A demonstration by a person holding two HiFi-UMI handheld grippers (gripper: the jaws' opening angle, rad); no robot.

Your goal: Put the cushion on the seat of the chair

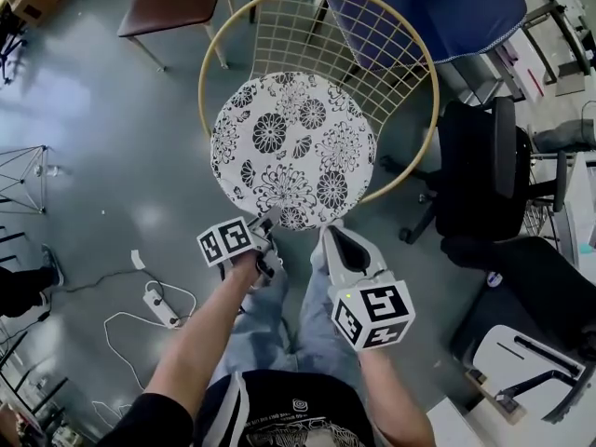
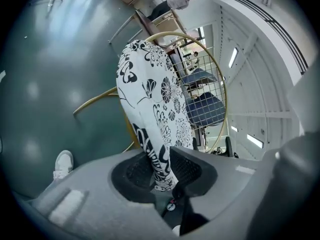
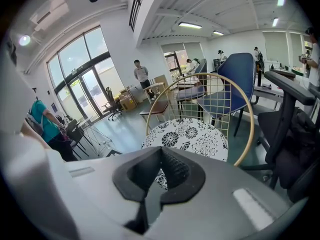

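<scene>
A round white cushion (image 1: 293,147) with black flowers lies on the seat of the gold wire chair (image 1: 434,110). My left gripper (image 1: 268,220) is at the cushion's near edge. In the left gripper view that edge of the cushion (image 2: 150,94) stands between the jaws of the left gripper (image 2: 159,158), which are parted and do not pinch it. My right gripper (image 1: 333,236) hangs just off the near edge, to the right of the left one. In the right gripper view the right gripper (image 3: 161,156) is shut and empty, with the cushion (image 3: 192,134) and the chair's hoop (image 3: 246,114) ahead.
Behind the wire chair stand a brown chair (image 1: 177,3) and a blue chair (image 1: 438,7). A black office chair (image 1: 484,166) is close on the right. A power strip (image 1: 160,307) with its cable lies on the floor at the left. People (image 3: 142,74) stand far off.
</scene>
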